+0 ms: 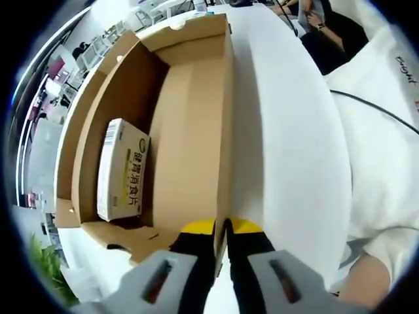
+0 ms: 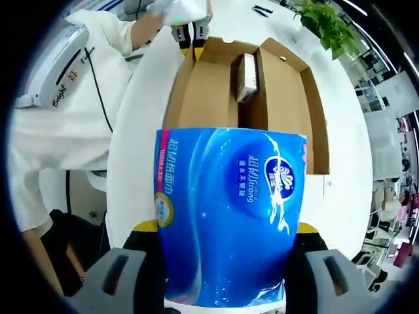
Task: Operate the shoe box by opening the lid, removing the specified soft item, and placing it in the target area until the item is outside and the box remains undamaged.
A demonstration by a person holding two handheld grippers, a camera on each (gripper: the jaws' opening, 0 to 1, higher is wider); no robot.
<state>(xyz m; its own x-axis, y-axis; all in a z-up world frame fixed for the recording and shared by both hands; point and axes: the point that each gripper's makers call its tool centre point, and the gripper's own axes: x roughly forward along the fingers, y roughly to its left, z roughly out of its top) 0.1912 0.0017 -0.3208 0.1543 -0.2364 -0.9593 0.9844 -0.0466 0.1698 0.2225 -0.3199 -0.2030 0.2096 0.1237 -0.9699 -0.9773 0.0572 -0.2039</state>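
Right gripper view: blue tissue pack point(image 2: 229, 216) clamped between the jaws of the right gripper point(image 2: 226, 261), lifted clear of the shoe box point(image 2: 209, 91) and hanging over the white table point(image 2: 134, 150) on the near side of it. Box open beyond, lid point(image 2: 294, 111) folded out flat, a small medicine carton point(image 2: 247, 75) lying inside. At the far wall of the box, the left gripper point(image 2: 193, 33), closed on the cardboard edge. Left gripper view: left gripper point(image 1: 222, 229) pinched narrow on the box wall point(image 1: 226, 131), holding the box steady; carton point(image 1: 121, 170) on the floor of the box against the opposite side. Soft item already outside; placement not yet made. Risks from here, as judgement: soft pack sagging or sliding out of the grip if squeezed too lightly, crushing or tearing of the wrap if squeezed too hard; a sideways tug from the left gripper creasing or ripping the thin wall; a careless swing of the pack catching the near wall.
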